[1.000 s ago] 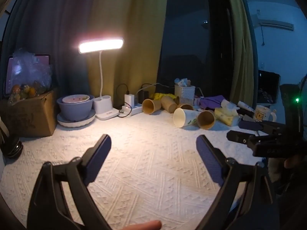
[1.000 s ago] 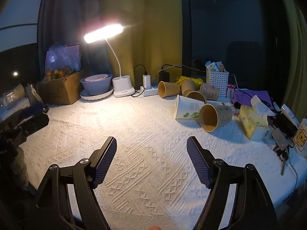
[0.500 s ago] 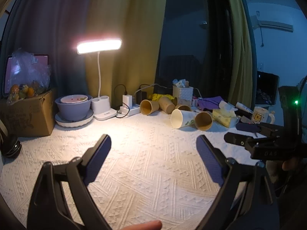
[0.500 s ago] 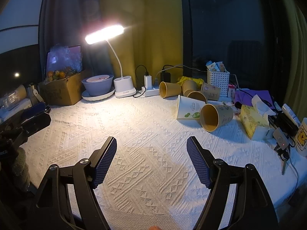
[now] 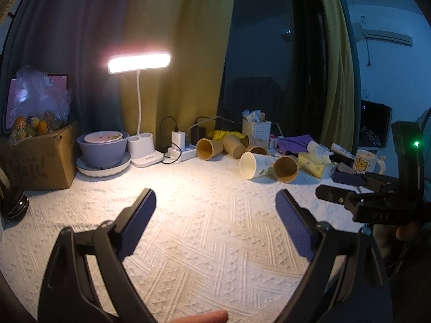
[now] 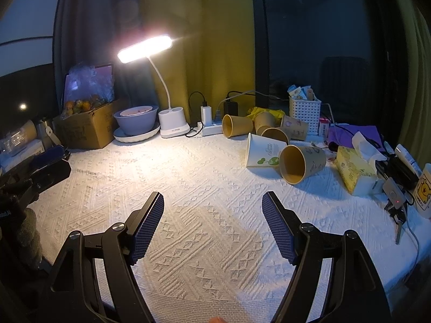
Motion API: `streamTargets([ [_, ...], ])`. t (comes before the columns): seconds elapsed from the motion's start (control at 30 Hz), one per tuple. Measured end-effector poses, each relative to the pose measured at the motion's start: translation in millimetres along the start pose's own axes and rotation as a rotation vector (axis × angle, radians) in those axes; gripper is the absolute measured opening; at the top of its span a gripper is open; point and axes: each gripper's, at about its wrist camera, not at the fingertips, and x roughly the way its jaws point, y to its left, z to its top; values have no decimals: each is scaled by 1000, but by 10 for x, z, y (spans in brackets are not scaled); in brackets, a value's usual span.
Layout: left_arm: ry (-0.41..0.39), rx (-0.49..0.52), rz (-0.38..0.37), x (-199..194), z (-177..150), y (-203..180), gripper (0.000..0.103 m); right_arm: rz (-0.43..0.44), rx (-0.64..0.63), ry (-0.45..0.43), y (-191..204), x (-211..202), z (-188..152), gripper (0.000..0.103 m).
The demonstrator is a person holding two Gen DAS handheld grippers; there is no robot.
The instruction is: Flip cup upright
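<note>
Several paper cups lie on their sides at the back right of the white cloth. Nearest are a white cup with green leaves (image 6: 262, 152) (image 5: 254, 165) and a brown cup (image 6: 300, 164) (image 5: 285, 168), mouths towards me. More brown cups (image 6: 237, 126) (image 5: 208, 148) lie behind them. My left gripper (image 5: 215, 202) is open and empty above the cloth, well short of the cups. My right gripper (image 6: 212, 204) is open and empty too. It also shows at the right of the left wrist view (image 5: 347, 188).
A lit desk lamp (image 6: 172, 123), power strip (image 6: 208, 129), stacked bowls (image 6: 136, 123) and cardboard box (image 6: 86, 129) line the back. A white basket (image 6: 304, 113), tissue pack (image 6: 355, 172), keys (image 6: 397, 207) and mug (image 6: 424, 191) crowd the right edge.
Both grippers have drawn back slightly from the cups, which look a little smaller and farther. Both stay open. Nothing on the table has moved.
</note>
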Motion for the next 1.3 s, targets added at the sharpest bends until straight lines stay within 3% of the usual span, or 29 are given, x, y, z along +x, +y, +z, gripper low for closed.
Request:
streamTargets([
  [1.3, 13, -17, -6, 3, -27, 21, 91, 5, -7, 0, 35, 36, -1, 78],
])
